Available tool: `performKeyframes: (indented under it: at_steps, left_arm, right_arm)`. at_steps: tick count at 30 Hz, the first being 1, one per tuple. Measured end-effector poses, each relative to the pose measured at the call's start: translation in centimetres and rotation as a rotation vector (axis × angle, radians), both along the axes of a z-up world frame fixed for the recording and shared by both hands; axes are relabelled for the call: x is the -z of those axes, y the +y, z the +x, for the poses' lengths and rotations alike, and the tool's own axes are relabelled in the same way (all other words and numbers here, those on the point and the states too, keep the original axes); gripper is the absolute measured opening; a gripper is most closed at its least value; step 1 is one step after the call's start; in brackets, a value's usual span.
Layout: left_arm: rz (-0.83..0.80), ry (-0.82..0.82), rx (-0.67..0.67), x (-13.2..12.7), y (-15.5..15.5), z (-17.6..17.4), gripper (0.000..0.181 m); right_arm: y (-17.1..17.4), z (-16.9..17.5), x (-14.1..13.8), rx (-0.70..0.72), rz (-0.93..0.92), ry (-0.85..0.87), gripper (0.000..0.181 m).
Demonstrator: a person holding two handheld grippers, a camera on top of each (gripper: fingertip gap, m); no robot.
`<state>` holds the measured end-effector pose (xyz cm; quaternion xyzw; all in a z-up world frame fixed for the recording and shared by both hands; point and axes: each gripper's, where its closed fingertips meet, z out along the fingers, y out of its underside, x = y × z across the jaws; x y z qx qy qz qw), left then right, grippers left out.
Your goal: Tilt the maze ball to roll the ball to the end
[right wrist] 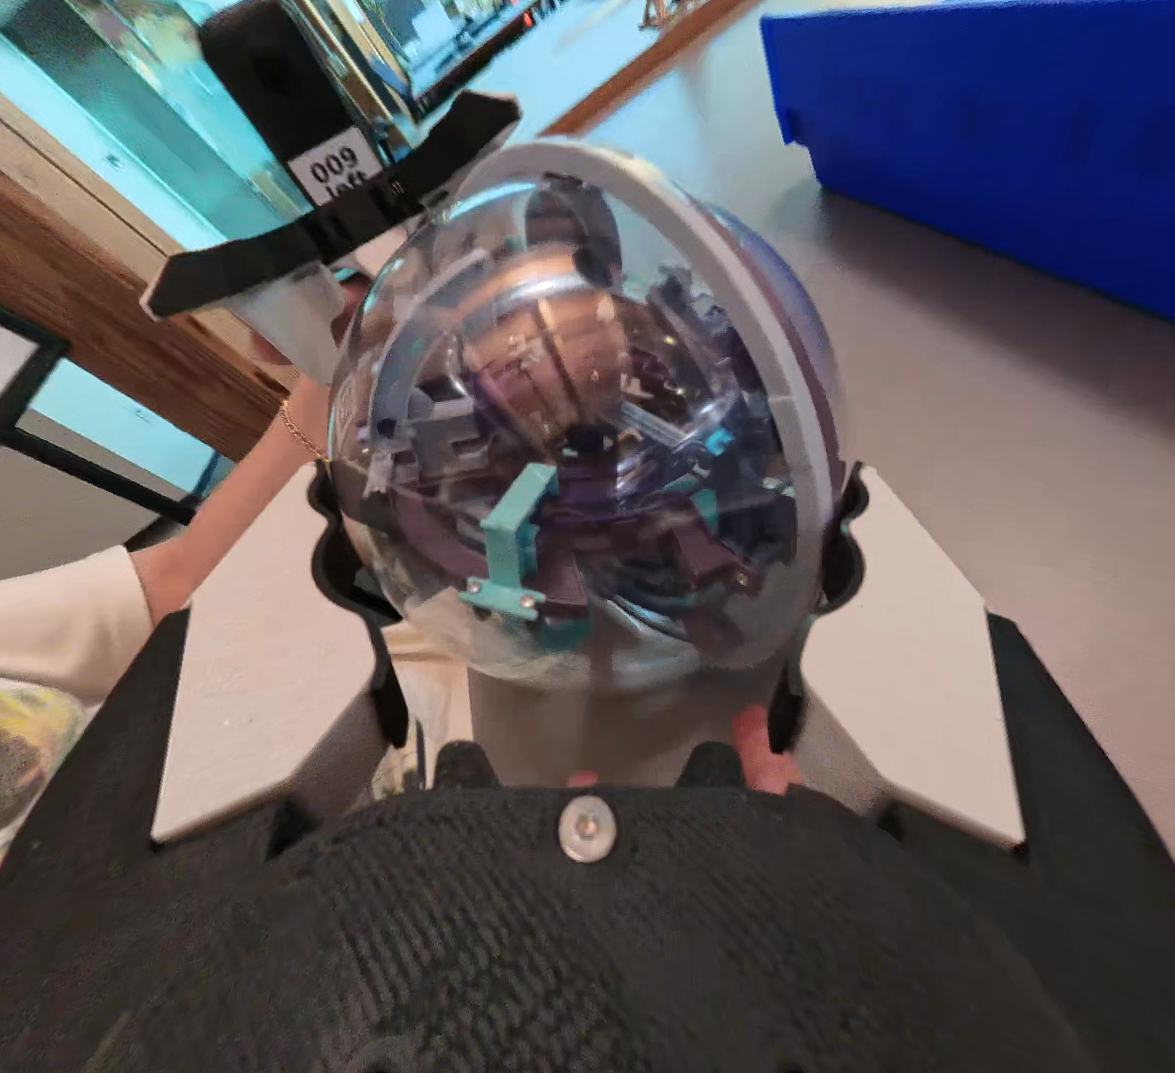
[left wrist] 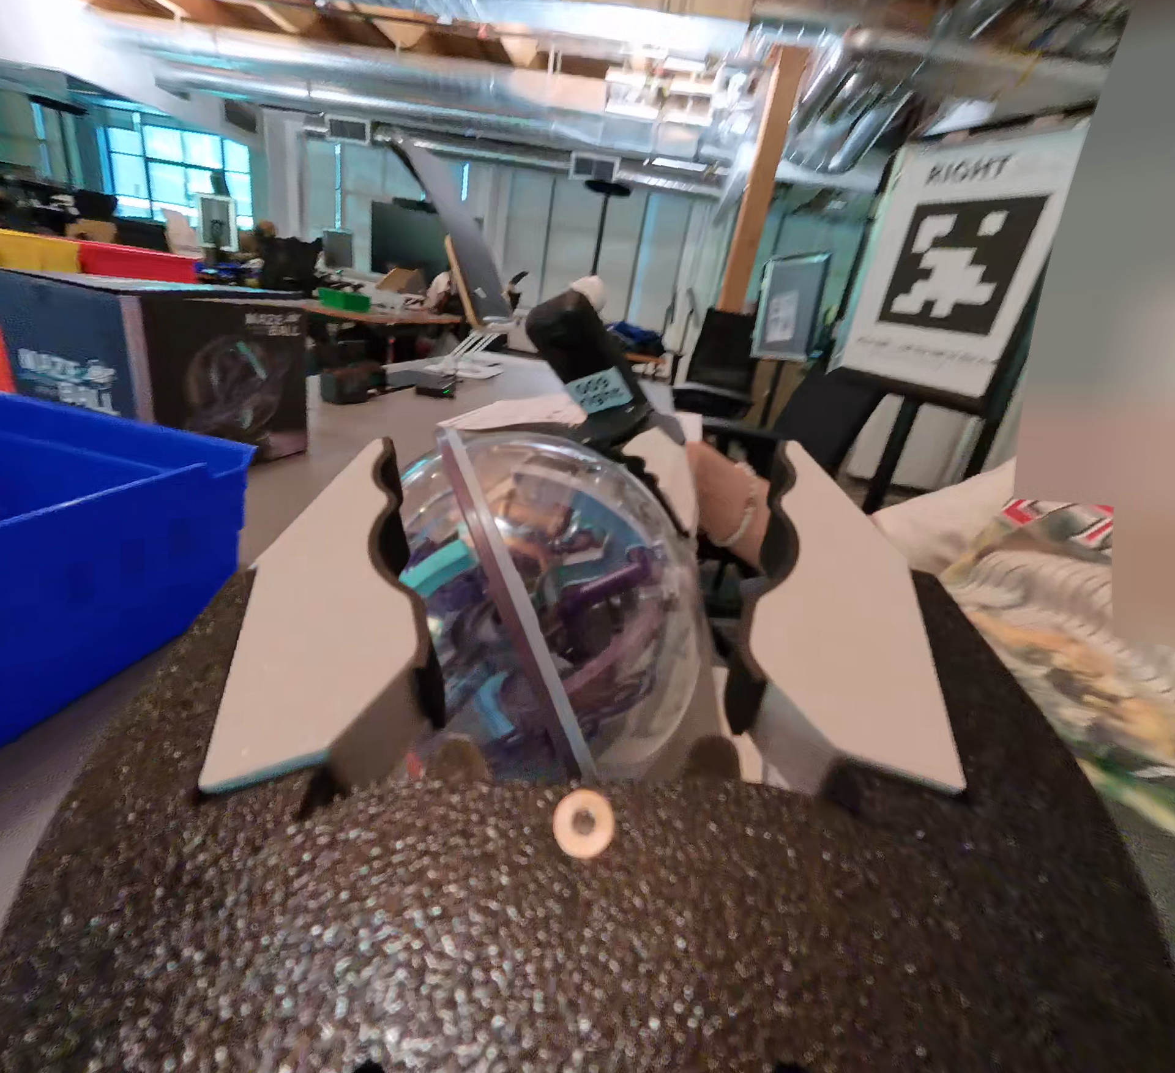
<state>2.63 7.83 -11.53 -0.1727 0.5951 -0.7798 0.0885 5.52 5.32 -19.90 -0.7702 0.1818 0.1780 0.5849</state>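
Note:
The maze ball (left wrist: 559, 597) is a clear sphere with a grey ring and purple and teal tracks inside. It is held in the air above the grey table (right wrist: 985, 470). My left gripper (left wrist: 585, 457) is shut on it: the left finger (left wrist: 318, 629) presses the shell and the right finger (left wrist: 845, 629) sits close beside it. My right gripper (right wrist: 588, 479) is shut on the maze ball (right wrist: 572, 438) from the opposite side, with both fingers against the shell. Each gripper shows behind the ball in the other's view: the right one (left wrist: 578, 349) and the left one (right wrist: 318, 228). I cannot pick out the small ball inside.
A blue bin (left wrist: 114, 534) stands on the table to one side and also shows in the right wrist view (right wrist: 985, 120). The dark maze ball box (left wrist: 222, 368) stands behind it. A person's arm (right wrist: 210, 534) and patterned clothing (left wrist: 1049, 629) are close. A marker board on an easel (left wrist: 954, 273) stands behind.

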Motion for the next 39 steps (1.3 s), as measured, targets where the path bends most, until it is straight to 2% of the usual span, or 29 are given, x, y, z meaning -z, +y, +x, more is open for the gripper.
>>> performKeyframes:
  at_steps: [1, 5, 6, 8, 9, 12, 14, 16, 17, 19, 22, 25, 27, 30, 36, 39]
  left_arm:
    - [-0.017, 0.014, 0.028, -0.1, 0.0, -0.3, 0.113]
    - [-0.025, 0.083, 0.106, 0.3, -0.6, -1.1, 0.119]
    - [-0.086, 0.093, 0.143, -0.5, -0.5, -1.5, 0.122]
    - [-0.217, 0.065, 0.268, -2.4, 0.0, -3.1, 0.144]
    - [-0.244, 0.060, 0.285, -2.7, 0.2, -3.1, 0.147]
    - [-0.209, 0.057, 0.158, -1.8, 0.3, -0.7, 0.137]
    - [-0.146, -0.023, 0.014, -1.2, 0.2, 0.7, 0.128]
    - [-0.113, -0.040, -0.163, -0.7, 0.4, 2.8, 0.107]
    - [-0.081, -0.043, -0.204, -0.2, 0.2, 3.3, 0.096]
    - [-0.042, -0.058, -0.221, 0.6, -0.7, 3.6, 0.113]
    - [-0.103, -0.102, -0.251, 0.3, -1.0, 3.9, 0.127]
    - [-0.077, -0.129, -0.250, 1.0, -1.3, 3.9, 0.149]
    - [-0.051, -0.211, -0.252, 0.8, -1.7, 3.3, 0.151]
    - [-0.069, -0.291, -0.270, -1.1, -2.2, 2.4, 0.137]
    - [-0.271, -0.483, -0.176, -7.5, -1.8, -3.0, 0.138]
    - [-0.284, -0.612, -0.178, -9.9, -2.2, -5.6, 0.143]
  right_arm:
    - [0.0, 0.0, -0.2, -0.007, 0.028, -0.010, 0.149]
    - [-0.1, 0.4, -2.2, 0.013, 0.137, -0.120, 0.148]
    - [-0.2, 0.5, -2.5, 0.022, 0.142, -0.163, 0.148]
    - [-0.4, 0.8, -3.0, 0.042, 0.153, -0.264, 0.148]
    - [-0.4, 0.8, -3.3, 0.042, 0.165, -0.300, 0.148]
    - [-0.4, 0.5, -4.0, 0.032, 0.217, -0.385, 0.145]
    - [-0.5, 0.7, -4.9, 0.051, 0.266, -0.417, 0.136]
    - [-0.8, 1.1, -6.3, 0.095, 0.349, -0.417, 0.125]
    - [-1.0, 1.3, -7.1, 0.123, 0.396, -0.409, 0.118]
    - [-1.4, 1.6, -7.8, 0.146, 0.450, -0.392, 0.104]
    - [-1.7, 2.4, -7.8, 0.190, 0.489, -0.334, 0.107]
    - [-2.4, 2.1, -8.6, 0.156, 0.573, -0.306, 0.109]
    - [-2.9, 1.3, -9.9, 0.131, 0.654, -0.349, 0.114]
    - [-4.2, 0.0, -12.6, 0.145, 0.779, -0.479, 0.114]
    - [-6.2, -5.0, -17.0, 0.098, 0.913, -0.768, 0.116]
    - [-7.1, -7.9, -18.9, 0.058, 0.967, -0.895, 0.117]
